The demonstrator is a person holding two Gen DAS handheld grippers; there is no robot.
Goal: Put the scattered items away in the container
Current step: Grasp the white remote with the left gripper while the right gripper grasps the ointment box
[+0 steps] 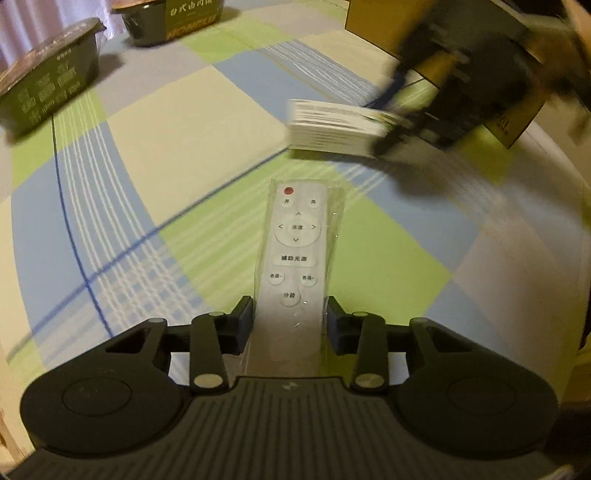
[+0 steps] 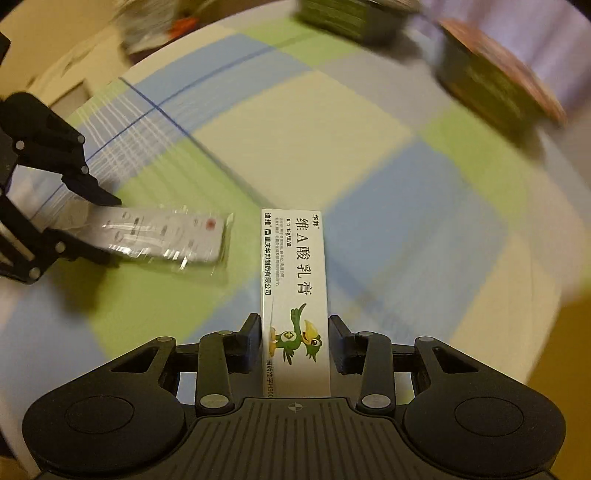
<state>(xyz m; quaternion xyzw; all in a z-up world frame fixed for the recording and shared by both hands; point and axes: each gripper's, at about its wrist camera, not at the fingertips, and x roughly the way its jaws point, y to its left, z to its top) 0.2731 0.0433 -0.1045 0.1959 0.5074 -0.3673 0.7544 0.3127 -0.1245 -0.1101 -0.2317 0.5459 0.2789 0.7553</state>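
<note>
Both hands were loaded at this moment, so the tidying looked roughly at its middle, judged from what lay in view. The left gripper (image 1: pixel 290 314) had its fingers closed against the sides of a slim white remote control sealed in a clear plastic sleeve (image 1: pixel 295 251), which pointed forward just above the checked blue, green and cream cloth covering the bench (image 1: pixel 184 147). The right gripper (image 2: pixel 293 338) had its fingers clamped on a long white cardboard ointment box printed with a green cartoon bird (image 2: pixel 293 295), also carried over the cloth.

At the far right of the left wrist view stood a brown cardboard box (image 1: pixel 373 26), probably the container; its inside was hidden, so nothing could be counted as already stowed. At the far left two dark rectangular instant-meal tubs with sealed lids (image 1: pixel 48 92) sat on the cloth, apparently not yet gathered.

Counted: one remote, one ointment box, two tubs, one cardboard box. Two items were in hand, and two seemingly remained.
</note>
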